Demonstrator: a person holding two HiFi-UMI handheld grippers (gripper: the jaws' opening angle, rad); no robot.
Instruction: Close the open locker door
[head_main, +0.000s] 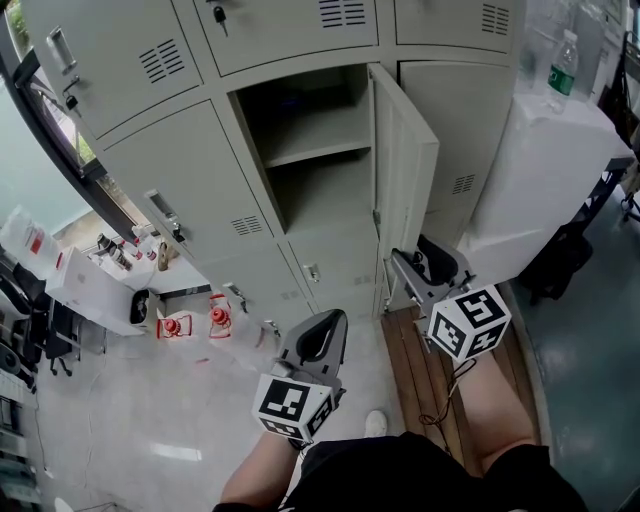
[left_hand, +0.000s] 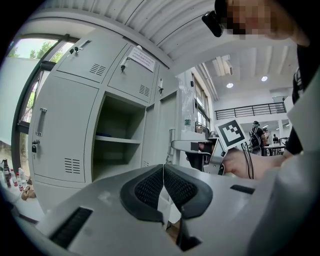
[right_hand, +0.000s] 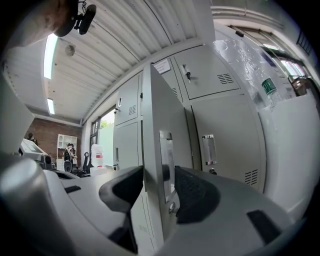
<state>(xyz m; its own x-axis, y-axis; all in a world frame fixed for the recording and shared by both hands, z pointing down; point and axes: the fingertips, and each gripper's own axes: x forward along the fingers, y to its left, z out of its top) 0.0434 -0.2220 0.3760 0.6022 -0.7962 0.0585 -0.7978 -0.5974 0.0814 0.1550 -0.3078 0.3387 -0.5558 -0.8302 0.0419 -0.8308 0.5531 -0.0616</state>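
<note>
Locker door (head_main: 405, 180) stands open, its free edge between the spread jaws of the right gripper (head_main: 402, 262), while the left gripper (head_main: 320, 330), left of the door, is closed on nothing.

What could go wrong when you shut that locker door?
The right gripper has the edge of the locker door between its jaws, but they stand apart, so the door may slip free and swing. If it rides the edge all the way in, its inner jaw could get pinched against the locker frame.
</note>
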